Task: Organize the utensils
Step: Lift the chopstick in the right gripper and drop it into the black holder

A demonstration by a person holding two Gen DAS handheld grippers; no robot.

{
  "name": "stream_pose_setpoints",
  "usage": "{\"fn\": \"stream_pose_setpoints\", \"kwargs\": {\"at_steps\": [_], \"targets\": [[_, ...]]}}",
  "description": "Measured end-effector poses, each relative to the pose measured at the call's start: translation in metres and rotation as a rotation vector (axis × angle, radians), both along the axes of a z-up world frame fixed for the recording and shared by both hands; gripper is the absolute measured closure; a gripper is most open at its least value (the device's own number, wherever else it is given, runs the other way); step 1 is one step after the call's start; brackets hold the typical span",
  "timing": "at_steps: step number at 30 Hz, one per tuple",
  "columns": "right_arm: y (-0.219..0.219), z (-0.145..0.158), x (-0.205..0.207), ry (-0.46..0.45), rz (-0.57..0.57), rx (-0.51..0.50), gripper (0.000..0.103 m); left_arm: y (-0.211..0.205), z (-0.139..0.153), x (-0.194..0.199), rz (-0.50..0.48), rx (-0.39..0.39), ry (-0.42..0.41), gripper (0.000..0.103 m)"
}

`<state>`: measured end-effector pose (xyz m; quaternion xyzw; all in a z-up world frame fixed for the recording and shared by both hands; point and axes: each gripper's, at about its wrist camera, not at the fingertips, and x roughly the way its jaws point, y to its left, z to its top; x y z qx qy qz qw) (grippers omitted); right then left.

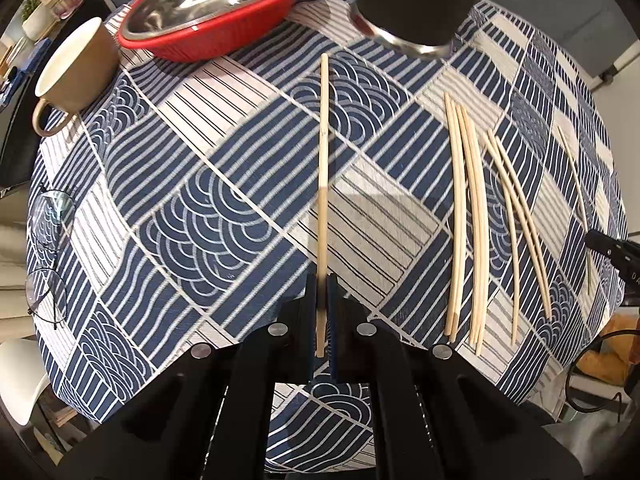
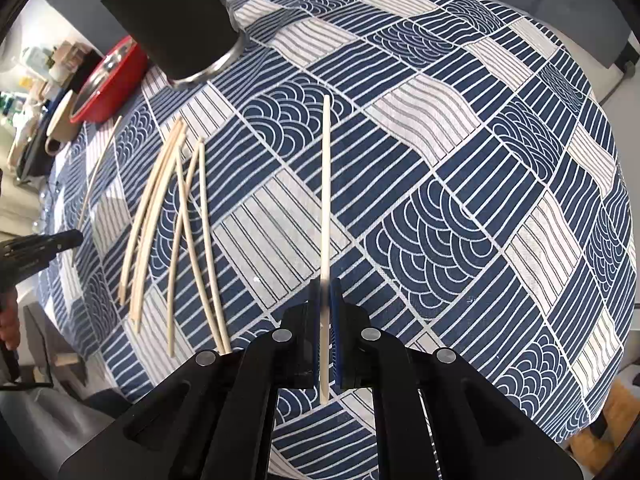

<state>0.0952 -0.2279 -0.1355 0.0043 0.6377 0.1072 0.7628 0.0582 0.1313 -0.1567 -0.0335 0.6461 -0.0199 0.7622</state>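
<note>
Both claws are pinched tight, one chopstick each. The left claw point(image 1: 322, 292) has a slim, tan bamboo chopstick point(image 1: 323, 160) clamped near its lower end, the rest running straight out over the desk point(image 1: 208, 216). The right claw point(image 2: 325, 296) grips a paler, smoother chopstick point(image 2: 326, 184) the same way.

The loose chopsticks point(image 1: 472, 216) lie between the two claws in a rough fan of thin, pale sticks, some touching, a couple crossing. The desk wears a woven cloth in navy and white patches of stripes and scallop arcs.

Further back: a black cylinder holder with a shiny metal rim point(image 1: 416, 4), a steel bowl nested in a red ribbed plastic basket point(image 1: 216, 8), a matte beige mug point(image 1: 76, 72), and wire-frame glasses point(image 1: 50, 248) at the desk edge.
</note>
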Motion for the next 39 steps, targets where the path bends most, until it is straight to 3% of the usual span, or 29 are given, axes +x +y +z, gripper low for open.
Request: {"fn": "stream_pose_setpoints", "kwargs": {"at_steps": [10,19,30,39], "targets": [[0.021,0.038,0.007,-0.144,-0.02,0.023,0.098,0.014,0.048,0.011,-0.003,0.027,-0.081,0.098],[0.034,0.095,0.022,-0.27,-0.015,0.171,0.098,-0.006,0.09,0.048,-0.021,0.001,-0.193,0.098],[0.06,0.16,0.041,-0.439,0.064,0.126,0.098,-0.021,0.138,0.08,-0.062,-0.016,-0.305,0.098],[0.075,0.182,0.062,-0.46,0.073,0.174,0.101,-0.04,0.17,0.099,-0.115,-0.018,-0.372,0.098]]}}
